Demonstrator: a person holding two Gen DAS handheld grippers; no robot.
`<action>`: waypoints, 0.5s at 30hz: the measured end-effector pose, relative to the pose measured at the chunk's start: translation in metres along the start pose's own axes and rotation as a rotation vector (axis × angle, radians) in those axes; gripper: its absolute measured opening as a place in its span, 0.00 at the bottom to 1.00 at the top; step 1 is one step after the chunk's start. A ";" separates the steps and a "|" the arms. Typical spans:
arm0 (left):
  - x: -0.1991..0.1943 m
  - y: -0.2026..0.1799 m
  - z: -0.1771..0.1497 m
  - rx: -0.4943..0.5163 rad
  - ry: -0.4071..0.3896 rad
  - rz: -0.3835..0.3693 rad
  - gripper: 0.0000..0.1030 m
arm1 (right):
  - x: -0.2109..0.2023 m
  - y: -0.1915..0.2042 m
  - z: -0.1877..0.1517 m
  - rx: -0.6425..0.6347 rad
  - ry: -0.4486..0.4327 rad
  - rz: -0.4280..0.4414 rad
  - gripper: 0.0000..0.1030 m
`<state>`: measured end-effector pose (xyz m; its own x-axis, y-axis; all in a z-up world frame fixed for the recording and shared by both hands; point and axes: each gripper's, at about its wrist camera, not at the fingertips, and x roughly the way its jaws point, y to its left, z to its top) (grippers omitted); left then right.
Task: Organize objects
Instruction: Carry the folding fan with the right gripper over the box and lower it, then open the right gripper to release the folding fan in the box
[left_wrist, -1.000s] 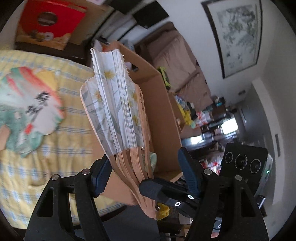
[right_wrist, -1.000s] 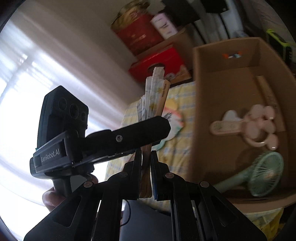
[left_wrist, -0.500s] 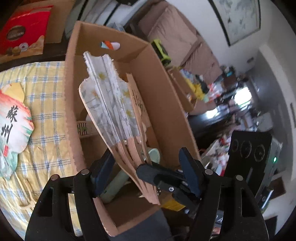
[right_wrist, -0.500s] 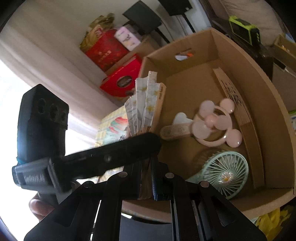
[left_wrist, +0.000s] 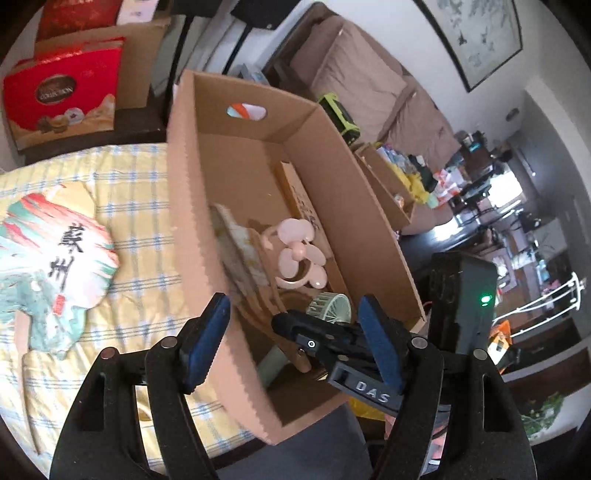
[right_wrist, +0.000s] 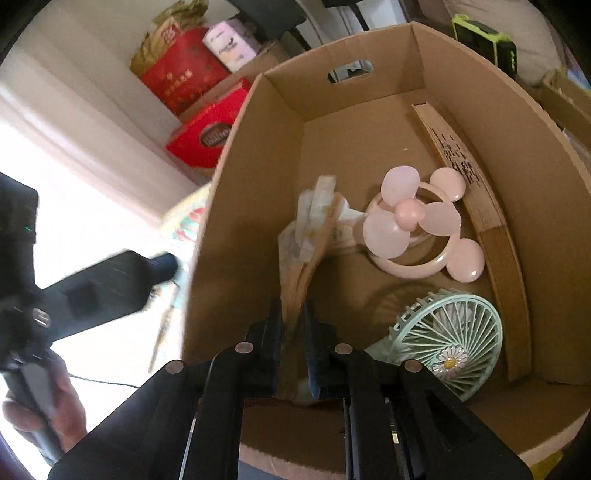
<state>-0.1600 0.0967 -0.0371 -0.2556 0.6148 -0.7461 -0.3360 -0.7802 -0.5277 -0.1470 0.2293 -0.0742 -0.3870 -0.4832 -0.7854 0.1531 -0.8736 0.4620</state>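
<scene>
Partly blurred folding fan (right_wrist: 308, 236) between right tongs (right_wrist: 293, 332).

Before you: a plain brown cardboard box (right_wrist: 461, 59); in it a pale pink fan (right_wrist: 417, 225), a mint-green fan (right_wrist: 450, 332) bearing a white-and-yellow daisy, and a tan folding fan (right_wrist: 310, 229) with cream floral paper. Beside it, your yellow cloth (left_wrist: 140, 206) checked in blue.
</scene>
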 end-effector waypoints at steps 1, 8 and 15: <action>-0.004 0.002 0.000 -0.002 -0.006 0.003 0.67 | 0.000 0.001 -0.001 -0.012 -0.002 -0.023 0.13; -0.021 0.022 -0.008 -0.034 -0.028 0.022 0.68 | -0.014 0.005 -0.003 -0.086 -0.030 -0.082 0.32; -0.036 0.043 -0.020 -0.068 -0.063 0.102 0.87 | -0.031 0.027 -0.001 -0.151 -0.076 -0.088 0.36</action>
<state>-0.1470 0.0385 -0.0415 -0.3428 0.5365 -0.7711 -0.2438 -0.8436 -0.4785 -0.1296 0.2205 -0.0376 -0.4713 -0.4037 -0.7842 0.2480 -0.9139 0.3215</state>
